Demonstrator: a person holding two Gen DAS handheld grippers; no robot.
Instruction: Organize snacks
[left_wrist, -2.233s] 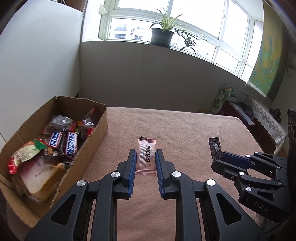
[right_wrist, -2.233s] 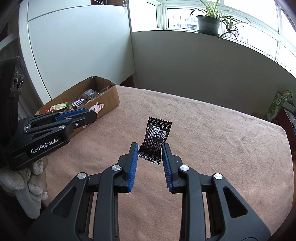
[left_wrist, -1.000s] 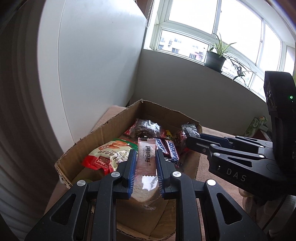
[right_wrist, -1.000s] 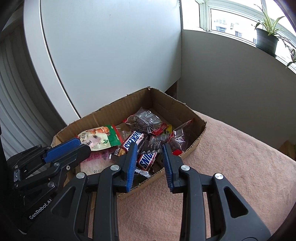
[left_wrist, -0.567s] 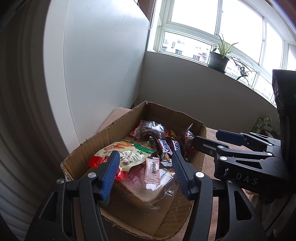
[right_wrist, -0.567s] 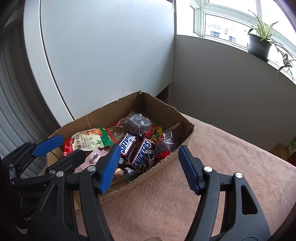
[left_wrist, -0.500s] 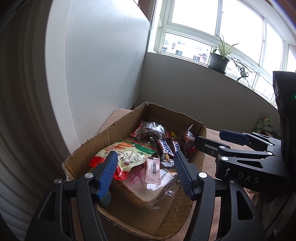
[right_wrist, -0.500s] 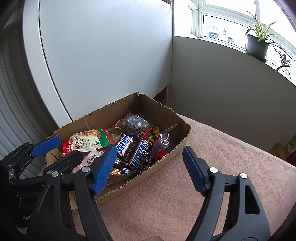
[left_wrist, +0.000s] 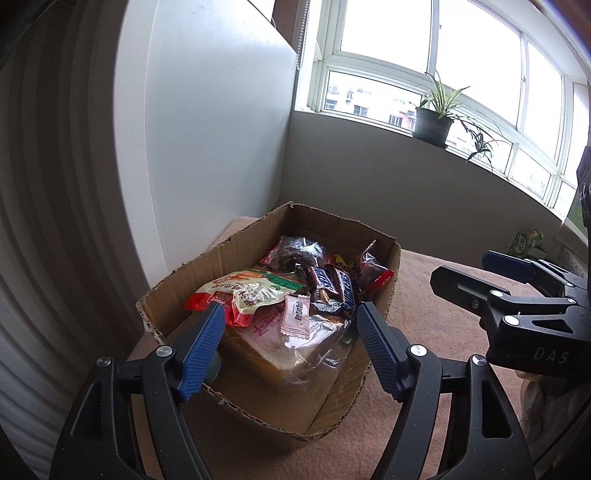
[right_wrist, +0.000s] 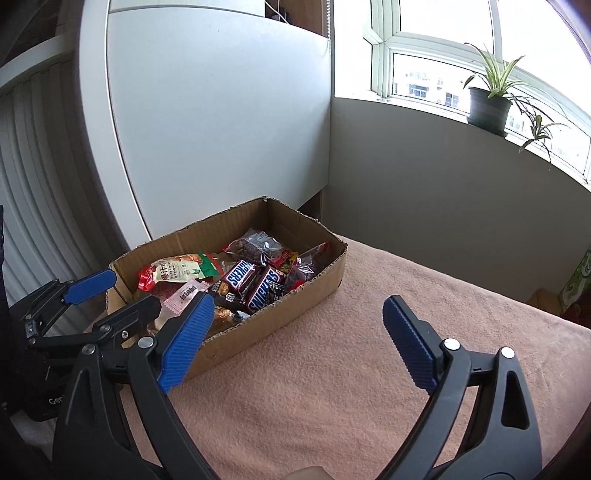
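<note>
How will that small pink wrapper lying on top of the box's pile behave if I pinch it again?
The pink wrapper looks thin and flat, so it is probably light and floppy. Its glossy film may slip between the pads. It rests loosely on a crinkly clear bag in the cardboard box, so a nudge would likely slide it.

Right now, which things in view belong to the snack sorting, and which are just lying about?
Part of the job:
- cardboard box
- pink sachet
- Snickers bars
- red and green snack bag
- left gripper, fingers opening, nothing between them
- right gripper, fingers opening, nothing between them

Just lying about:
- potted plant
- green carton
</note>
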